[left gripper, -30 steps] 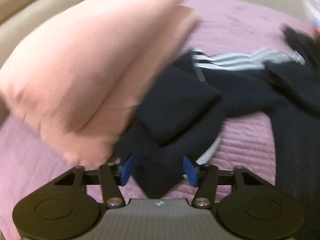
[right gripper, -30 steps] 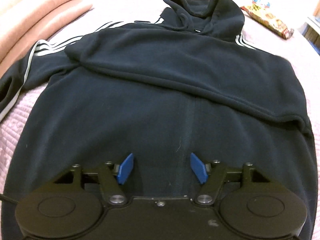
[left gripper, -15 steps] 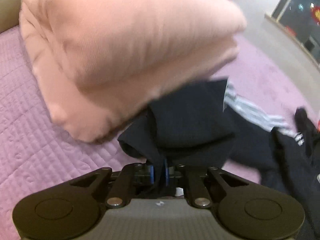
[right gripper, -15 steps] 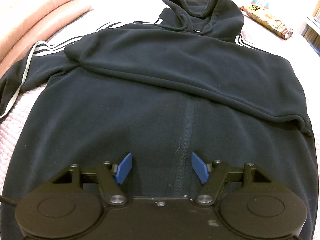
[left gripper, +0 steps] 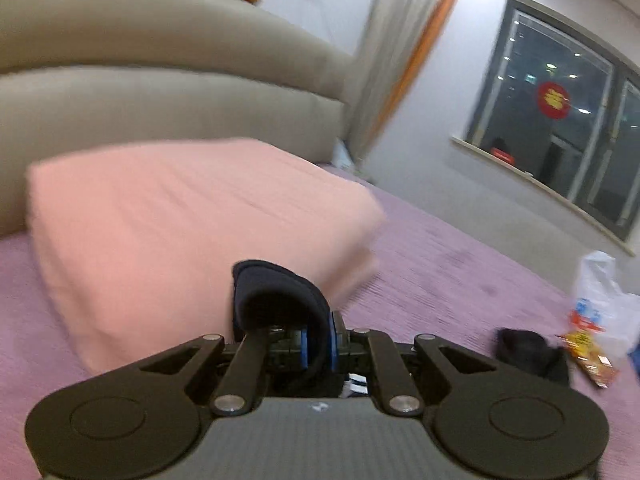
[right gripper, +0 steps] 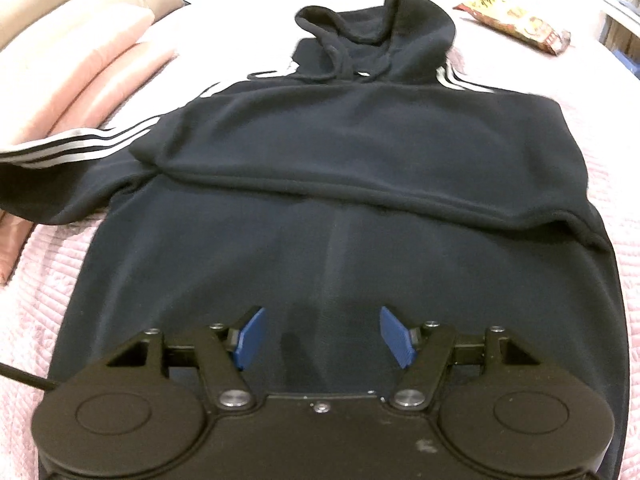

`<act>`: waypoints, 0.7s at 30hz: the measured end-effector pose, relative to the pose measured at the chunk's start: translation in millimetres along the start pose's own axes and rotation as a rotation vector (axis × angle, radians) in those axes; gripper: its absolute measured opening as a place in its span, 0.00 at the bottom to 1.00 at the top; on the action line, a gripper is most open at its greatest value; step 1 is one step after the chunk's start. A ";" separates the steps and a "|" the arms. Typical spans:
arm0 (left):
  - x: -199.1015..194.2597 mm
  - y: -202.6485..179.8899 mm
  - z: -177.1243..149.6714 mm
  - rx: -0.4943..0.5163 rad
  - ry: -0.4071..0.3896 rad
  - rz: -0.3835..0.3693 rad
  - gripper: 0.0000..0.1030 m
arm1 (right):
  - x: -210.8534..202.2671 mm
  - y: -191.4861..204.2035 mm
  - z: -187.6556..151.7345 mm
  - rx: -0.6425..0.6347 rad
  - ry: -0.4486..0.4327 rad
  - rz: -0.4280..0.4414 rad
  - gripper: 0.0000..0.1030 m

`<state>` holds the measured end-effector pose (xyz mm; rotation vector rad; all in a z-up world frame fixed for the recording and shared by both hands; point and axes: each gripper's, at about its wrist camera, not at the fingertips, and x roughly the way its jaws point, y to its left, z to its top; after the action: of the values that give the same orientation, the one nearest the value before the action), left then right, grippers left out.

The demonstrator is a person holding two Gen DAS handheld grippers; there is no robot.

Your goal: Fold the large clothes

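A dark navy hoodie (right gripper: 340, 184) with white sleeve stripes lies flat on the pink bedspread, hood at the far end, one sleeve folded across the chest. My right gripper (right gripper: 322, 336) is open and empty, low over the hoodie's lower body. My left gripper (left gripper: 318, 344) is shut on the hoodie's sleeve cuff (left gripper: 276, 300), held up in front of the pink pillow. The striped sleeve (right gripper: 68, 148) stretches off to the left in the right wrist view. The hood (left gripper: 528, 354) shows far right in the left wrist view.
Pink pillows (left gripper: 180, 232) lie at the bed's left, also seen in the right wrist view (right gripper: 76, 64). A beige headboard (left gripper: 160, 80) stands behind. A snack packet (right gripper: 516, 28) and a white plastic bag (left gripper: 604, 300) lie beyond the hood. A window (left gripper: 560, 140) is far off.
My left gripper closed on the sleeve cuff, then lifted and swung upward so the view now faces the headboard and window. My right gripper stayed open and barely moved.
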<state>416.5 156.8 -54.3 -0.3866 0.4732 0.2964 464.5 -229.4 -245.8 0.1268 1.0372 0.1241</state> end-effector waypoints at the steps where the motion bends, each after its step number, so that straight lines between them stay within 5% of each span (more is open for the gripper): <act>1: 3.6 -15.9 -4.0 -0.004 0.006 -0.033 0.10 | -1.9 -5.9 0.1 0.012 -0.003 0.006 0.76; 10: 22.6 -175.4 -62.9 -0.284 0.110 -0.377 0.09 | -29.4 -63.5 8.2 0.109 -0.041 -0.012 0.76; 13: 22.6 -217.9 -95.0 -0.274 0.169 -0.429 0.21 | -38.5 -82.9 12.1 0.130 -0.063 -0.027 0.76; 14: 22.5 -224.7 -111.2 -0.263 0.218 -0.439 0.39 | -40.1 -89.5 13.1 0.139 -0.069 -0.030 0.76; 15: 22.4 -230.6 -131.3 -0.233 0.304 -0.451 0.47 | -41.3 -96.6 13.9 0.153 -0.075 -0.033 0.76; 19: 15.9 -218.7 -204.5 -0.134 0.613 -0.466 0.45 | -40.6 -116.3 15.9 0.213 -0.077 -0.008 0.76; 21: 8.0 -201.0 -225.2 -0.079 0.703 -0.449 0.43 | -38.6 -121.2 17.3 0.247 -0.071 0.034 0.76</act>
<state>410.0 -115.5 -184.6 -0.6628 1.0419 -0.2752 465.2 -355.9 -224.1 0.3705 0.9770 0.0220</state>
